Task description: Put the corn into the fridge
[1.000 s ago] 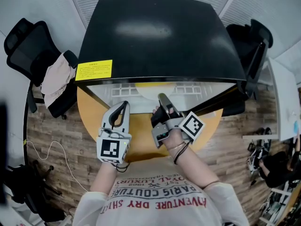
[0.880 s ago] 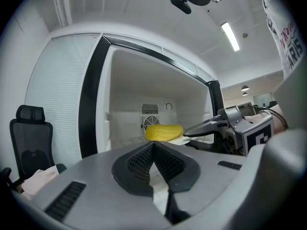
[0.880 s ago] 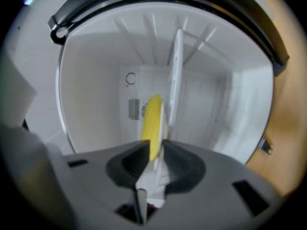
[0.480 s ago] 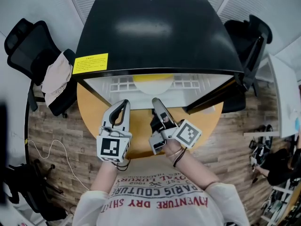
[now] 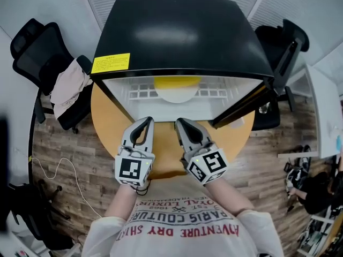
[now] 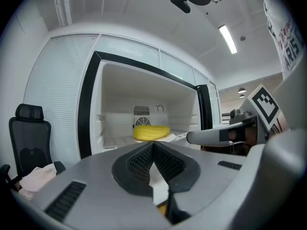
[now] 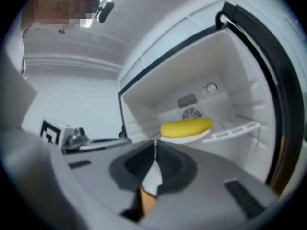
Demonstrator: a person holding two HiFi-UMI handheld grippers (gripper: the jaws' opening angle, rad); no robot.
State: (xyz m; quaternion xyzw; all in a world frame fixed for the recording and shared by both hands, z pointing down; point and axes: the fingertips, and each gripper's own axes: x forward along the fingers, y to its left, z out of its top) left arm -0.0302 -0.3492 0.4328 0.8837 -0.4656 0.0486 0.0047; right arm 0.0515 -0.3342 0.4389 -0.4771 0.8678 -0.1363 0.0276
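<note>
The yellow corn (image 5: 177,81) lies on a white plate (image 5: 177,95) on the shelf inside the open black fridge (image 5: 177,31). It also shows as the corn (image 6: 151,132) in the left gripper view and the corn (image 7: 187,127) in the right gripper view. My left gripper (image 5: 146,121) and right gripper (image 5: 181,122) hover side by side over the round wooden table (image 5: 110,125), just in front of the fridge opening. They point level at it. The left gripper (image 6: 153,143) is shut and empty. The right gripper (image 7: 155,143) has its jaws closing together with nothing between them.
The fridge door (image 5: 244,108) hangs open at the right. A black chair (image 5: 35,47) with a pale garment (image 5: 68,87) stands to the left of the table. Another black chair (image 5: 286,44) stands to the right. White rack bars (image 7: 235,128) line the fridge's shelf.
My right gripper has rolled from a tilted pose to level, marker cube on top, and moved up beside the left. The left gripper shifted slightly. More of the fridge's inside shows.
</note>
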